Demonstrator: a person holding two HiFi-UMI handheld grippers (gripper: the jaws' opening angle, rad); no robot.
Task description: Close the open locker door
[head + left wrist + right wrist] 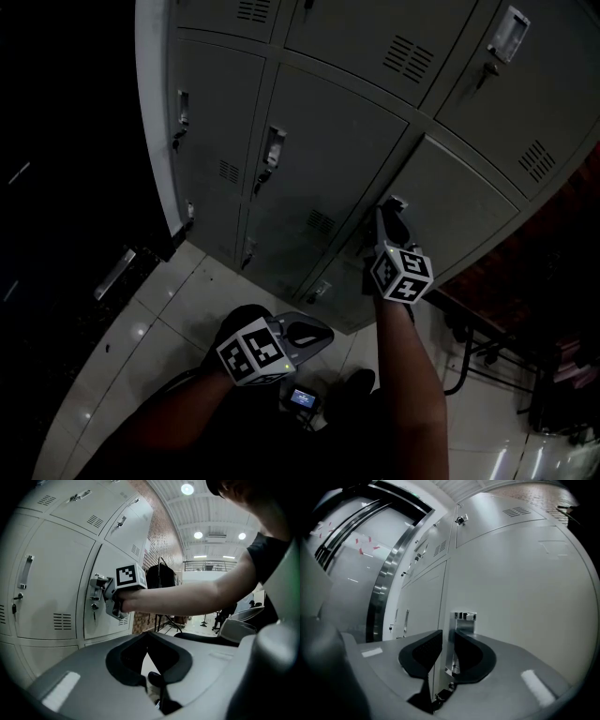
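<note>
The grey locker door [450, 202] in the lower row looks almost flush with its neighbours. Whether it is latched I cannot tell. Its metal handle [464, 617] sits at the door's left edge. My right gripper [389, 214] points level at the door. In the right gripper view my right gripper [448, 639] has the handle plate between its jaws, and a thin gap shows beside the left pad [426, 651]. My left gripper [322, 334] hangs low and away from the lockers, its jaws together on nothing.
More grey locker doors [323, 141] with handles and keys fill the wall. A steel door frame [384, 583] stands left of the lockers. A small lit device [303, 397] is near the person's body. Dark chair legs [483, 352] stand to the right on the tiled floor [178, 309].
</note>
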